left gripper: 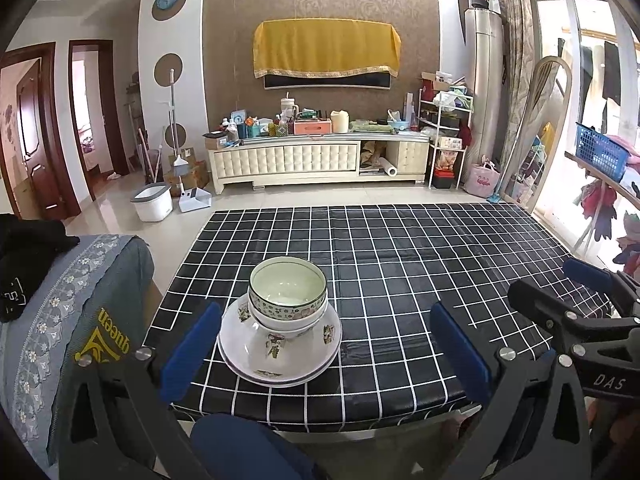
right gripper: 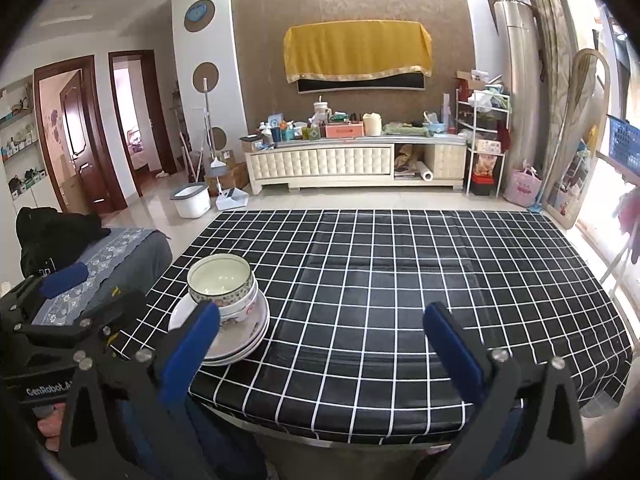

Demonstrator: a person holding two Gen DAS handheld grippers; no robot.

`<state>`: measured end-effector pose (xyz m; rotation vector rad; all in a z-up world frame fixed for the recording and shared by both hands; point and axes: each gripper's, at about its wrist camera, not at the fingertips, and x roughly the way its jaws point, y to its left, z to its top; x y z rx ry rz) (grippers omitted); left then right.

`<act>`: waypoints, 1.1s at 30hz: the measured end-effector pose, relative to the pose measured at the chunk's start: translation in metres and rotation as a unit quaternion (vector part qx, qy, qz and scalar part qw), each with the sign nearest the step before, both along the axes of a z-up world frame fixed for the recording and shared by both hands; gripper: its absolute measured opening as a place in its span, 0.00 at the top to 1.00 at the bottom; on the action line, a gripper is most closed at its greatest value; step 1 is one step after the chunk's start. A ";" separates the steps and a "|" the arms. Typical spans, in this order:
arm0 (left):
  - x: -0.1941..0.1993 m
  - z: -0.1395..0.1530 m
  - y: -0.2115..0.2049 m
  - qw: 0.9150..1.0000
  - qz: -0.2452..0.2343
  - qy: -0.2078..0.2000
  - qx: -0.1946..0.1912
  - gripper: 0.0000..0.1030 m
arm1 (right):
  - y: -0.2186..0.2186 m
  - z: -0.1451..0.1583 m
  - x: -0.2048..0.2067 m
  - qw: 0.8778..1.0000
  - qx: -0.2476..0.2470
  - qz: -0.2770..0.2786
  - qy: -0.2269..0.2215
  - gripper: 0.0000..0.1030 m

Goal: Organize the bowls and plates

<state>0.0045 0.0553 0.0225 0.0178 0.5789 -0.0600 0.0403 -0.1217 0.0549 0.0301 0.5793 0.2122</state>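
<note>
hovering level | left gripper agape | right gripper agape, empty

Home living room: covered television

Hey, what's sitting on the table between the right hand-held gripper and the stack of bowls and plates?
Nothing: in the right wrist view only bare checked tablecloth lies between the open right hand-held gripper and the stack of bowls and plates.
</note>
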 end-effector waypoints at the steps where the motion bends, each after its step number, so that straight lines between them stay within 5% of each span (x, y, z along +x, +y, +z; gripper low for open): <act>1: 0.000 0.000 0.000 1.000 0.000 0.000 0.000 0.00 | 0.000 0.000 0.000 1.000 0.000 -0.001 0.001 0.00; 33: 0.000 -0.003 0.002 1.000 -0.015 0.012 -0.003 0.00 | -0.006 -0.001 0.000 1.000 -0.010 -0.004 0.011 0.00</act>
